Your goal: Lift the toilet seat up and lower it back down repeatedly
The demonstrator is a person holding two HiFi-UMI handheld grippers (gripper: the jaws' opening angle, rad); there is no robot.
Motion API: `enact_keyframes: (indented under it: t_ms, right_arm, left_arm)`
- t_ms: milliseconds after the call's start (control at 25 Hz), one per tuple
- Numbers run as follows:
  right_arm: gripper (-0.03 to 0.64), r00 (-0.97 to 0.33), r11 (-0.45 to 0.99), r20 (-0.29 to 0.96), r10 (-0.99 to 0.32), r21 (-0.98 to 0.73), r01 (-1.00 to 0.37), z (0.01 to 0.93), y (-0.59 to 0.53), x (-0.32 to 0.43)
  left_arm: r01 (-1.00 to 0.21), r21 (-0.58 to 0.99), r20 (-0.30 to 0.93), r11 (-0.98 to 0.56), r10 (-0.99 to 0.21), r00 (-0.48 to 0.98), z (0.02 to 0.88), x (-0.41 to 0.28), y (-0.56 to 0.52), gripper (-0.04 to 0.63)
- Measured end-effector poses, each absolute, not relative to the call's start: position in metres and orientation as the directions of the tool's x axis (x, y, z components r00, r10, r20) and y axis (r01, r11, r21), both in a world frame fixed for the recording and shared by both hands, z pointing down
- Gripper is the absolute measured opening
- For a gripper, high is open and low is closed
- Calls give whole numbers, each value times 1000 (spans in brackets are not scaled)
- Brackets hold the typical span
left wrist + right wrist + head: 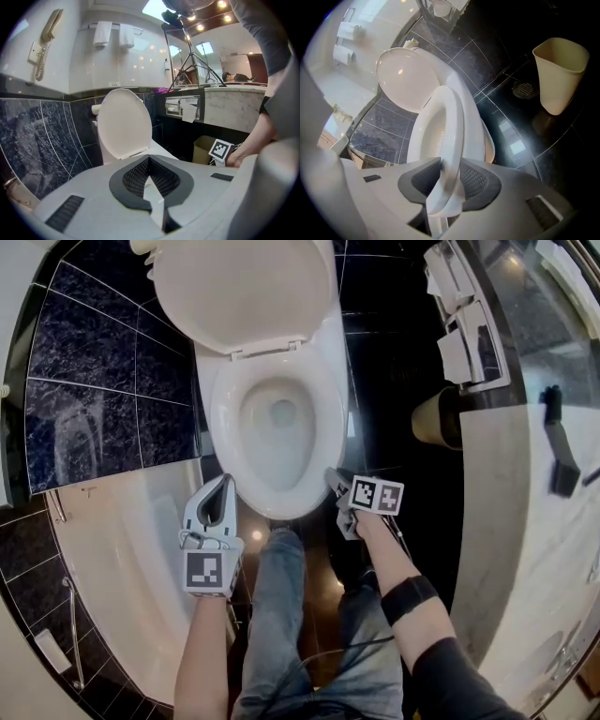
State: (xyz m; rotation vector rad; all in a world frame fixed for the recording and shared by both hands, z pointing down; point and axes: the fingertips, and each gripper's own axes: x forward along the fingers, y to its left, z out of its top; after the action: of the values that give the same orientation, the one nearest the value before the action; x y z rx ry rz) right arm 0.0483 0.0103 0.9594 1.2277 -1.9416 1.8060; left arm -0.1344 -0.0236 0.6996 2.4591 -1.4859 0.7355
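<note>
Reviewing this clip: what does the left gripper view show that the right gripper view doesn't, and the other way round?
Only the left gripper view: a wall phone, and the left gripper shut with nothing held. Only the right gripper view: the right gripper clamped on the toilet seat, plus a floor drain. Both: the raised lid and the waste bin.

The near end of the toilet seat (452,122) is covered by the body of the right hand-held gripper (450,165). Beyond the left hand-held gripper (149,161), the bowl (277,423) is hidden by that gripper's own body. The lid (239,287) is cut off at the head view's top.
</note>
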Motion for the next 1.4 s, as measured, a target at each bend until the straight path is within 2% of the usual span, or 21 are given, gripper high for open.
enact_keyframes:
  t_ms: [240, 480, 760, 920, 1080, 1280, 1400]
  right_arm:
    - [123, -621, -135, 659, -424, -724, -676, 958, 11, 49]
    - [78, -613, -133, 669, -421, -713, -688, 949, 11, 51]
    - [61, -634, -104, 640, -434, -735, -670, 913, 8, 50]
    - [52, -649, -85, 617, -446, -751, -655, 879, 3, 50]
    - [44, -661, -65, 594, -458, -764, -642, 837, -9, 49]
    - [40, -668, -21, 581, -465, -762, -647, 786, -30, 50]
    - [37, -668, -9, 574, -474, -761, -648, 764, -42, 51]
  left_arm:
    - [-879, -76, 514, -470, -774, 370, 710, -140, -22, -5]
    - [-867, -70, 513, -493, -763, 392, 710, -134, -17, -5]
    - [-861, -59, 518, -505, -753, 406, 699, -132, -8, -5]
    - [-893, -12, 527, -450, -762, 377, 684, -134, 0, -5]
    - [-886, -26, 572, -463, -734, 367, 683, -149, 24, -5]
    - [-947, 42, 652, -320, -709, 269, 704, -179, 63, -5]
    - [-952, 94, 699, -292, -661, 272, 727, -170, 76, -5]
